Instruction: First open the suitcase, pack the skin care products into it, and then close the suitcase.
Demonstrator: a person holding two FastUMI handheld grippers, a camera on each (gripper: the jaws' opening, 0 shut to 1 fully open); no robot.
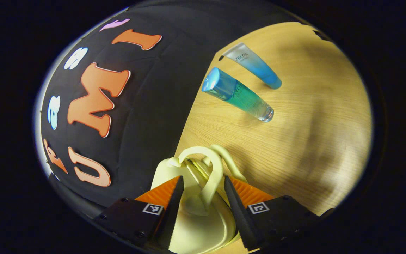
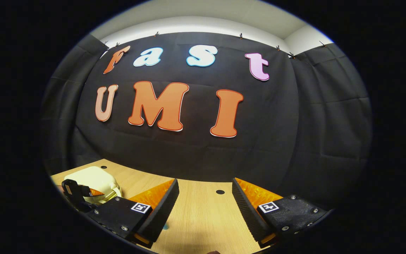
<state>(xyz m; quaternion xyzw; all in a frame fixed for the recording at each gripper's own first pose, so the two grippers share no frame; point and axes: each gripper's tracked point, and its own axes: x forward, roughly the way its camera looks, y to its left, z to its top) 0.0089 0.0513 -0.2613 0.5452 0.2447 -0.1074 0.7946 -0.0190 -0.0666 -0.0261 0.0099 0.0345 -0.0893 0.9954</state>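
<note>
A small cream suitcase lies shut on the wooden table, under my left gripper. That gripper's fingers stand open on either side of the case's looped handle, with a gap at each side. Beyond it two skin care products lie on the table: a blue-green bottle and a white-to-blue tube. In the right gripper view the suitcase sits at the far left with the left gripper on its near edge. My right gripper hangs open over bare table, nothing between its fingers.
The wooden table runs up to the black cloth wall at the back. A small dark hole marks the tabletop ahead of the right gripper. Another small hole sits by the tube's end.
</note>
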